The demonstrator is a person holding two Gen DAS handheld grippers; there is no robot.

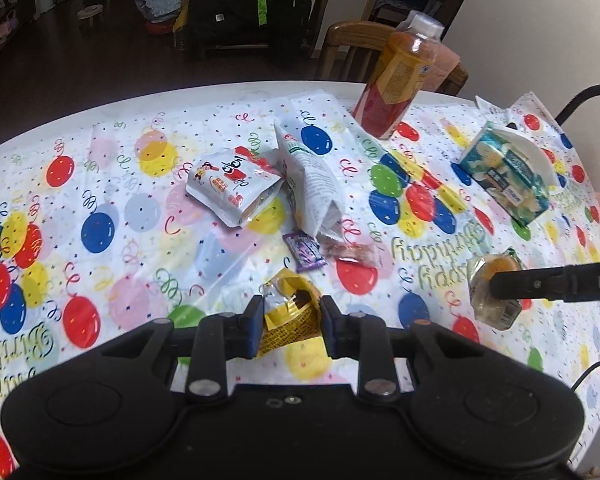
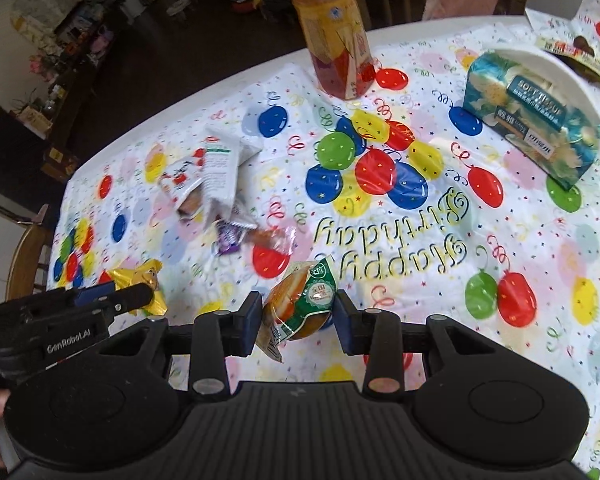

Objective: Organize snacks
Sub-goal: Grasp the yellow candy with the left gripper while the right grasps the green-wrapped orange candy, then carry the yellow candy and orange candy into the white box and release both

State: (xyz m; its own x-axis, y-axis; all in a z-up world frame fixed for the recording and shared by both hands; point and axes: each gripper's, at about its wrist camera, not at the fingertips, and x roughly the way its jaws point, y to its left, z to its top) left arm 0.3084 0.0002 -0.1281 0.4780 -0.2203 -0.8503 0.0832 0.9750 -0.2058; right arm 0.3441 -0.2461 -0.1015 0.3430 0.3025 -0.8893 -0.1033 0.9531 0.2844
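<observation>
My left gripper (image 1: pixel 290 328) is shut on a yellow-gold foil snack (image 1: pixel 288 316), held just above the tablecloth; that snack (image 2: pixel 142 280) also shows at the left of the right wrist view. My right gripper (image 2: pixel 296 320) is shut on a clear-wrapped bun with a green label (image 2: pixel 304 304), seen from the left wrist as a bun (image 1: pixel 494 288) in black fingers. On the table lie a white and red snack pack (image 1: pixel 230 184), a white pouch (image 1: pixel 310 184), a small purple packet (image 1: pixel 304 250) and a clear-wrapped reddish snack (image 1: pixel 352 250).
An orange drink bottle (image 1: pixel 396 80) stands at the back of the table. A teal tissue box (image 1: pixel 508 172) in a white holder sits at the right, with another snack bag (image 2: pixel 580 44) behind it. Wooden chairs (image 1: pixel 352 44) surround the balloon-print tablecloth (image 1: pixel 100 200).
</observation>
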